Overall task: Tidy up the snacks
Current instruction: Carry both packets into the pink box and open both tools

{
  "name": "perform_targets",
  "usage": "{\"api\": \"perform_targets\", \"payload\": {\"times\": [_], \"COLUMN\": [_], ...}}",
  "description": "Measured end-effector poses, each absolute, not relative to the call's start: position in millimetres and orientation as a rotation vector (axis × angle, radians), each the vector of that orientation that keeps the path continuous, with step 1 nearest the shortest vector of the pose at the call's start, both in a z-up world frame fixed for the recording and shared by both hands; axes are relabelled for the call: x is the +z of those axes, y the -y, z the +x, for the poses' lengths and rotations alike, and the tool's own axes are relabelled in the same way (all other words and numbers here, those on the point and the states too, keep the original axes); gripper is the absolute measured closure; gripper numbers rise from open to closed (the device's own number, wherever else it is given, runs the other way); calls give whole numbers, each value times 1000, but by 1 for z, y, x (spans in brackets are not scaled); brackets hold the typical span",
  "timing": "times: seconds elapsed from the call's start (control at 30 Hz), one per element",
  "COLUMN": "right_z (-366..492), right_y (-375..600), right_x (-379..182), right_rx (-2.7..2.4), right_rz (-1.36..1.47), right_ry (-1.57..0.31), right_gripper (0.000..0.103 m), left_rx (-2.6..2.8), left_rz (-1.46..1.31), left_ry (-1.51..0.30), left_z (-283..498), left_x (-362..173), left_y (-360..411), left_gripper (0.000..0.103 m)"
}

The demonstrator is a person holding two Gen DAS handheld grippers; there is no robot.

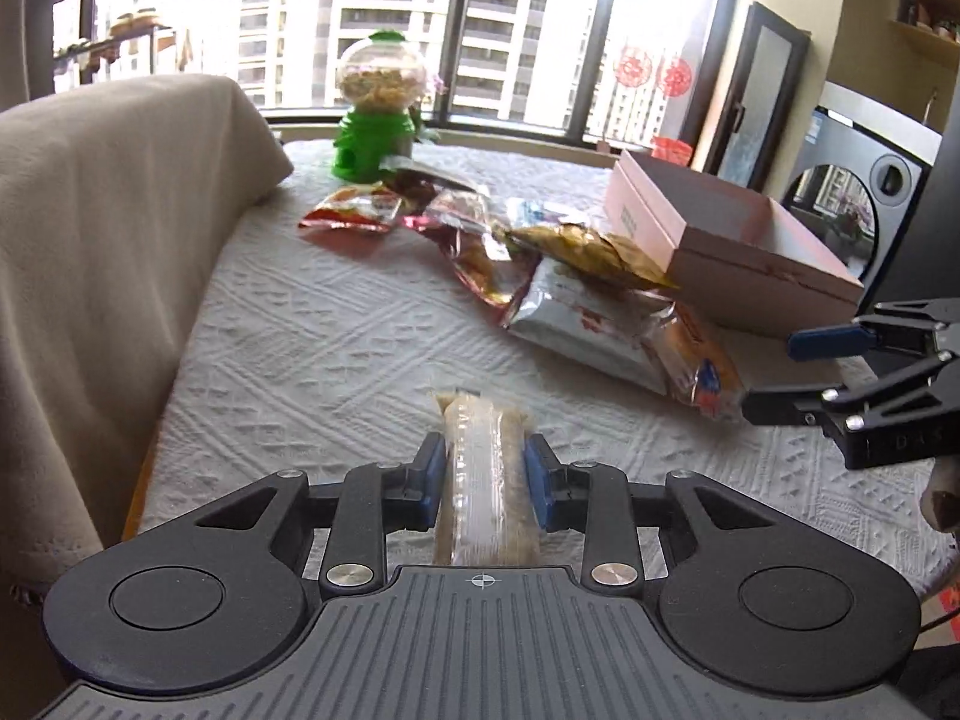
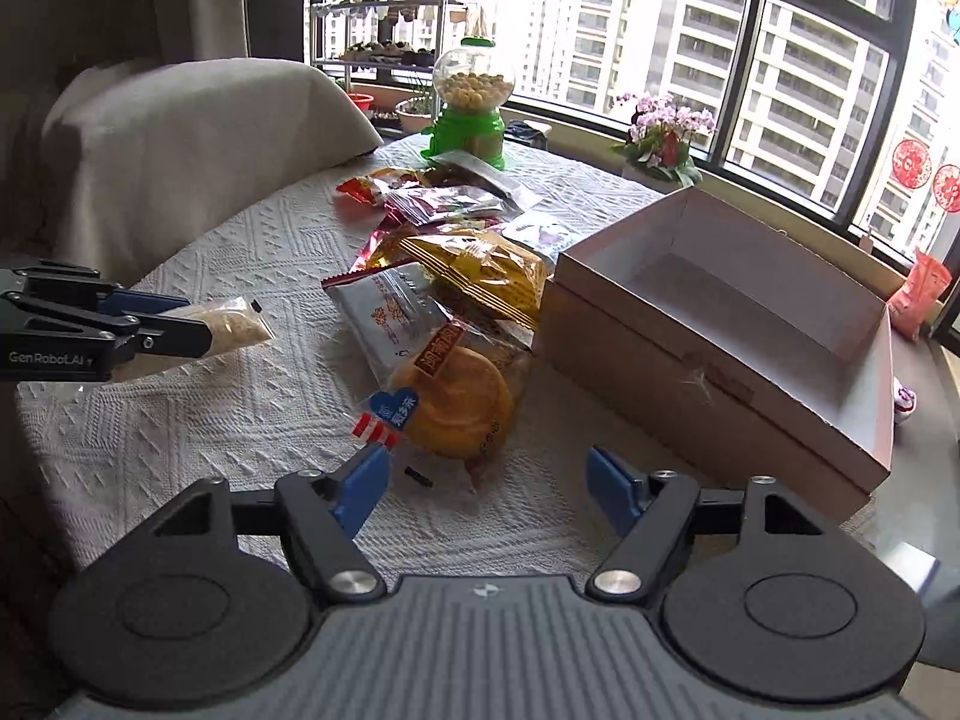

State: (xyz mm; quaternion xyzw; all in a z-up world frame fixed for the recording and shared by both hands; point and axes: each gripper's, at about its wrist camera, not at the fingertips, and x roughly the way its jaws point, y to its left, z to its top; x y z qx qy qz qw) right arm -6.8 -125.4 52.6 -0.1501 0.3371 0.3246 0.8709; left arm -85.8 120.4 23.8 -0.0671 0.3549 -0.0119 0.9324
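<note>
Snack bar [image 1: 485, 468] clamped lengthwise between left claw [image 1: 485, 471] pads.

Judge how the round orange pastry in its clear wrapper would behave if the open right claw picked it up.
The round pastry looks soft, so a hard squeeze would probably dent it. Its glossy wrapper is likely slippery and floppy at the sealed edge. It looks light, so it may slide on the tablecloth when nudged.
</note>
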Motion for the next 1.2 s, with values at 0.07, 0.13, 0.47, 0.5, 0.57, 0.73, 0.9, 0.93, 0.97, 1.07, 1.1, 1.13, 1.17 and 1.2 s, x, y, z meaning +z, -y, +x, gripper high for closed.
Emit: {"api": "perform_targets", "payload": {"times": [0.07,0.13,0.47,0.5,0.57,0.73,0.9,0.93,0.97,1.07,1.1,1.13,1.17,1.2], "right_z": [1,15,20,12,-1,-17,-11,-8,-7,-2,0,3,5,14], "right_y": [120,112,96,105,124,183,203,205,206,208,211,212,215,216], "right_x": [52,48,37,42,50,70,73,72,71,70,72,75,80,86], "right_rx": [673,655,679,682,661,530,437,439,444,444,443,441,438,431], "right_rz": [-247,-147,-153,-167,-195,-185,-185,-177,-169,-166,-169,-171,-175,-181], "right_ry": [-736,-781,-817,-800,-760,-682,-651,-653,-658,-654,-645,-635,-621,-604], "right_gripper": [29,28,46,46,46,46,46,47,47,47,47,47,47,47], "left_rx": [-30,-23,-151,-179,-219,-351,-397,-380,-368,-365,-367,-368,-369,-368], "left_rz": [-109,-84,-70,-65,-53,-47,-105,-107,-106,-117,-129,-154,-184,-229], "left_ry": [-759,-765,-665,-621,-541,-417,-530,-570,-603,-691,-695,-681,-659,-633], "left_z": [-84,-85,-91,-88,-79,-17,100,119,134,169,175,176,176,174], "left_x": [18,19,50,61,80,123,109,98,88,58,54,53,54,59], "left_y": [-114,-110,-93,-86,-73,-30,25,32,37,42,38,32,26,13], "left_gripper": [67,67,70,70,70,70,70,70,70,69,70,71,71,71]}}
